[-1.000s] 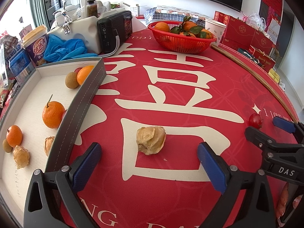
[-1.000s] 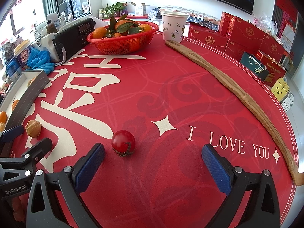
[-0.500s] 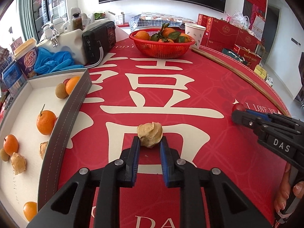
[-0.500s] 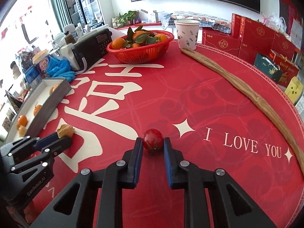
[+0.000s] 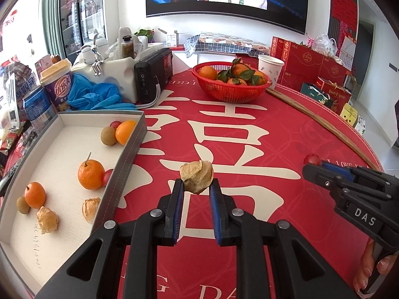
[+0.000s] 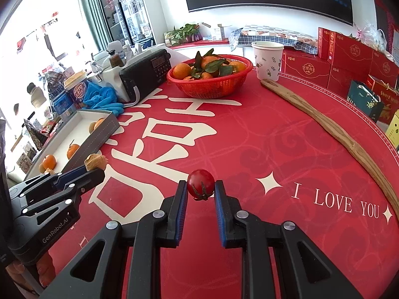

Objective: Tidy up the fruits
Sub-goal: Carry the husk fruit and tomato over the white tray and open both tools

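Observation:
My left gripper (image 5: 197, 186) is shut on a tan husked groundcherry (image 5: 197, 178) and holds it above the red tablecloth; it also shows in the right wrist view (image 6: 96, 162). My right gripper (image 6: 200, 186) is shut on a red cherry tomato (image 6: 200, 183), raised off the cloth; the tomato also shows in the left wrist view (image 5: 311, 159). A grey-walled white tray (image 5: 124, 164) to the left holds several oranges (image 5: 90, 174), small brown fruits, husked groundcherries (image 5: 47, 219) and red tomatoes.
A red basket of leafy oranges (image 5: 232, 82) stands at the back with a paper cup (image 5: 269, 68). A black radio (image 5: 154, 74), blue gloves (image 5: 94, 94), cups and cans crowd the back left. A long wooden stick (image 6: 331, 129) lies along the right edge. Red gift boxes stand beyond.
Both grippers closed from wide open onto their fruits, then lifted them off the cloth: left with the groundcherry, right with the tomato.

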The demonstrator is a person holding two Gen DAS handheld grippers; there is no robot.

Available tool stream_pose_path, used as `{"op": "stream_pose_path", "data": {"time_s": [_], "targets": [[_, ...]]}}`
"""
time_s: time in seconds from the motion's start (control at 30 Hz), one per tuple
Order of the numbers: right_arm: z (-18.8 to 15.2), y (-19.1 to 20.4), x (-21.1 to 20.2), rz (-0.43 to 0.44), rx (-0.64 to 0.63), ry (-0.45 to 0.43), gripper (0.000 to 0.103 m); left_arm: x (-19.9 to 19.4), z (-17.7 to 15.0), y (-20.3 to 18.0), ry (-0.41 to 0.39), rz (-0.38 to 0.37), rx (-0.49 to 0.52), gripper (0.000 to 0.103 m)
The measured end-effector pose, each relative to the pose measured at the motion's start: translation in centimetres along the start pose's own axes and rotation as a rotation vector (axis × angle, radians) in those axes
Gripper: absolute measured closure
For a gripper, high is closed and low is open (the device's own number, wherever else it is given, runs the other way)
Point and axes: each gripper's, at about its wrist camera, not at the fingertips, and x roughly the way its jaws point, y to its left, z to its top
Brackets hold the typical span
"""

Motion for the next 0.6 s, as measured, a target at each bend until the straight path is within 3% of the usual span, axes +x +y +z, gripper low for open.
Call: {"op": "stream_pose_path", "data": {"time_s": [0.33, 0.6], "targets": [[2.2, 3.6, -1.1, -0.003, -0.056, -0.048, 0.080, -2.5, 1.2, 3.8, -0.063, 0.014, -0.091, 0.081], [5.1, 10.1, -0.2, 0.093, -0.148, -0.018, 0.080, -4.0, 0.9, 9.2, -0.081, 0.122, -0.204, 0.081]]}}
